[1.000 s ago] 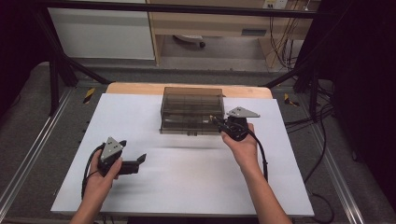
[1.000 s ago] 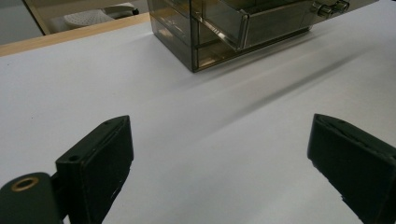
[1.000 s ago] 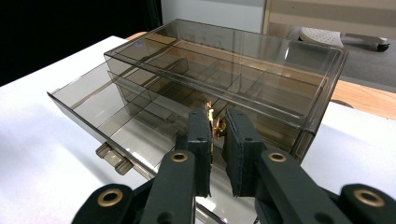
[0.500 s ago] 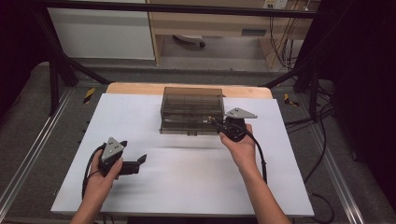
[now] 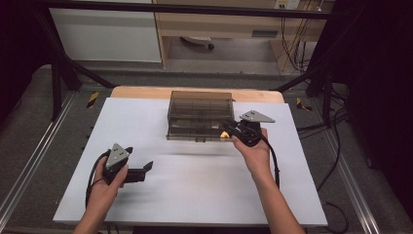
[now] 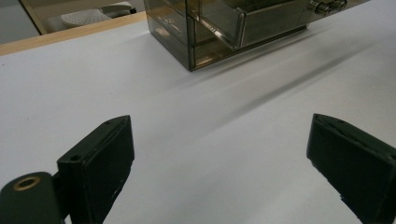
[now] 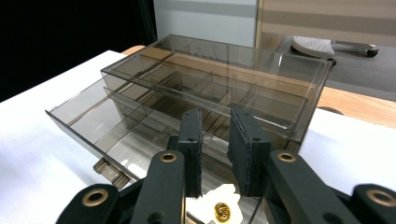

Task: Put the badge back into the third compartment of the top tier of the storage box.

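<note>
The see-through brown box point(image 5: 199, 114) sits in the upper middle of the high view, on the white table point(image 5: 195, 195); its bottom drawer point(image 7: 93, 126) is pulled partway out toward the lower left of the right gripper view. The right claw point(image 5: 233, 127) is at the right end of that drawer; its two jaws are nearly together with a thin gap, and they have just been opening a little; nothing is between them. Right under them, at the bottom middle of the right gripper view, a small white thing point(image 7: 223, 207) with a gold bit point(image 7: 220, 211) on it lies in the drawer. The left claw point(image 5: 146, 168) is low on the table at the lower left of the high view, jaws wide apart and holding nothing.

What could go wrong, I think: the white thing is small and light, so it could stick to a jaw and lift back out; the gold bit could roll off it; a bump from the claw could push the drawer crooked or slide the whole box, since the other claw is not holding it; shutting the drawer fast could pinch the white thing at the edge.

There is no brand, label or writing to read on the box or the claws.
</note>
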The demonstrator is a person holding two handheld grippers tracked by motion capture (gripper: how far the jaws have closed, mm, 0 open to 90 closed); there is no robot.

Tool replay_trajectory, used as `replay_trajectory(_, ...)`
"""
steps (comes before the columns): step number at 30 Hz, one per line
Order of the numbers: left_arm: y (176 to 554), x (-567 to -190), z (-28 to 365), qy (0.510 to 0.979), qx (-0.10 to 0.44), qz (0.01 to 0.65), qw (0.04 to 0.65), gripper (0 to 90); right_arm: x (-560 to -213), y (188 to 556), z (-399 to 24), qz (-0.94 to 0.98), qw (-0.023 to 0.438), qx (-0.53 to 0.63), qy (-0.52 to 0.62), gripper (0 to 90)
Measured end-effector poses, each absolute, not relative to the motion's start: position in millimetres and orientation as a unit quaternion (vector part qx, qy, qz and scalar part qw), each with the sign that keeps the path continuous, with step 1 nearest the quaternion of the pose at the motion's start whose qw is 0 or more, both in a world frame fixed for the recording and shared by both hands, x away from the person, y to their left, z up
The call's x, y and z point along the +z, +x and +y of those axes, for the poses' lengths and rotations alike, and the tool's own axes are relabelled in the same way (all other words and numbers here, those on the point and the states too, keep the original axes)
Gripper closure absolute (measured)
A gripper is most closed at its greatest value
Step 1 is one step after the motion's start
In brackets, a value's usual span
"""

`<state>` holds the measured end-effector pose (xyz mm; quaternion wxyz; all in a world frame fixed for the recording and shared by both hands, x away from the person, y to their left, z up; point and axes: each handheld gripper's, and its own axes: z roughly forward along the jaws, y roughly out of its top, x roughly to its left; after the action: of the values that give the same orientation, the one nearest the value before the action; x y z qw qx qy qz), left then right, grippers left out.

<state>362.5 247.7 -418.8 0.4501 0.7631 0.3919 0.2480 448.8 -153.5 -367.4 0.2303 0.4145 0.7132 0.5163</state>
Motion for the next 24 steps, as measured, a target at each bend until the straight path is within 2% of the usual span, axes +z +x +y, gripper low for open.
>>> replay_trajectory(10,362,-418,248,0.762,0.249,0.393,0.451,7.5,-359,445,-158,0.707,0.237,0.522,0.415,71.0)
replay_trajectory(18,362,-418,248,0.761,0.25,0.394,0.452,7.5,-352,441,-157,0.708,0.24,0.522,0.41,63.5)
replay_trajectory(24,362,-418,249,0.76,0.25,0.394,0.452,7.5,-346,438,-158,0.708,0.248,0.521,0.406,54.3)
